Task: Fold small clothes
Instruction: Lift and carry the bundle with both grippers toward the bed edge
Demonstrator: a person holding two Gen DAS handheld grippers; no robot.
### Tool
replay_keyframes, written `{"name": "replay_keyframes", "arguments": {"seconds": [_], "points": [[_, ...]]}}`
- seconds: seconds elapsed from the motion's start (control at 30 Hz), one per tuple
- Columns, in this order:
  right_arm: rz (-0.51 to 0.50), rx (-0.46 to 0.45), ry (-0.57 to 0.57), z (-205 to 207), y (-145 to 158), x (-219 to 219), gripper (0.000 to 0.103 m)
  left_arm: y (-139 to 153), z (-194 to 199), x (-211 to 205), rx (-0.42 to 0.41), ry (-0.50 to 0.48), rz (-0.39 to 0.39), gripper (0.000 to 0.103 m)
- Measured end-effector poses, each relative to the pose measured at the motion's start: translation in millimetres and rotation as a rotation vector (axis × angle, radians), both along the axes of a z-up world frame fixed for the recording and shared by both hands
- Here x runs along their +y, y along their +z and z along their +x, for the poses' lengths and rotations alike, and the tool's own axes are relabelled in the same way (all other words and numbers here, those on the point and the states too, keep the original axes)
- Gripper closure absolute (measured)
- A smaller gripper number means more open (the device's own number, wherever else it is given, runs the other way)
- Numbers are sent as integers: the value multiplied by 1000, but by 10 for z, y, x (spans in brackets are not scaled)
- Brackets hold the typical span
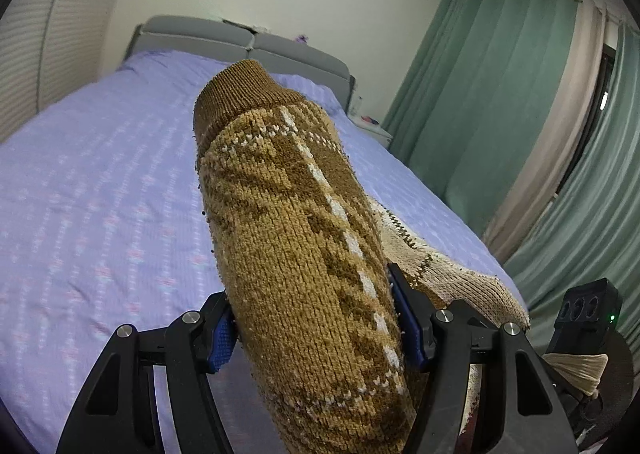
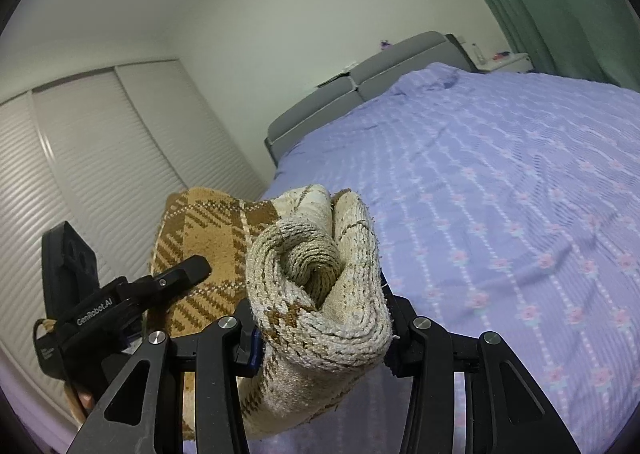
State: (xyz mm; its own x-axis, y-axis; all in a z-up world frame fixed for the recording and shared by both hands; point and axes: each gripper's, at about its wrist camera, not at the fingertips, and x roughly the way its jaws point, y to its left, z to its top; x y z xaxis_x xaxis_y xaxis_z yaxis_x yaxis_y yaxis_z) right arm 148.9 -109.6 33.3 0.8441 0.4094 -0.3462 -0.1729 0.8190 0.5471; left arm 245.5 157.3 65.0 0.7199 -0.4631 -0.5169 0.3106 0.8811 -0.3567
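Note:
A small brown and cream knitted sweater (image 1: 304, 238) with a plaid pattern is held up above the bed between both grippers. My left gripper (image 1: 316, 330) is shut on its brown plaid part, whose ribbed cuff points up and away. My right gripper (image 2: 320, 338) is shut on a bunched cream part of the same sweater (image 2: 320, 286). In the right wrist view the left gripper (image 2: 132, 302) shows at the left against the brown plaid cloth. In the left wrist view the right gripper's body (image 1: 588, 318) shows at the lower right.
The bed (image 1: 100, 190) with a lilac flowered sheet (image 2: 520, 214) lies below and ahead, with a grey headboard (image 1: 240, 42). Green curtains (image 1: 500, 114) hang at the right. White slatted wardrobe doors (image 2: 100, 174) stand at the left. A bedside table (image 2: 508, 62) is by the headboard.

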Motion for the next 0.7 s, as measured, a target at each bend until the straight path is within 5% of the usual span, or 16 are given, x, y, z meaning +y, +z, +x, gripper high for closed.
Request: {"name": "replay_keyframes", "arguments": {"seconds": [0.7], "points": [[-43,37,174,586,-114,1611,58,-90,179,1555,-38,94,146,38]]}}
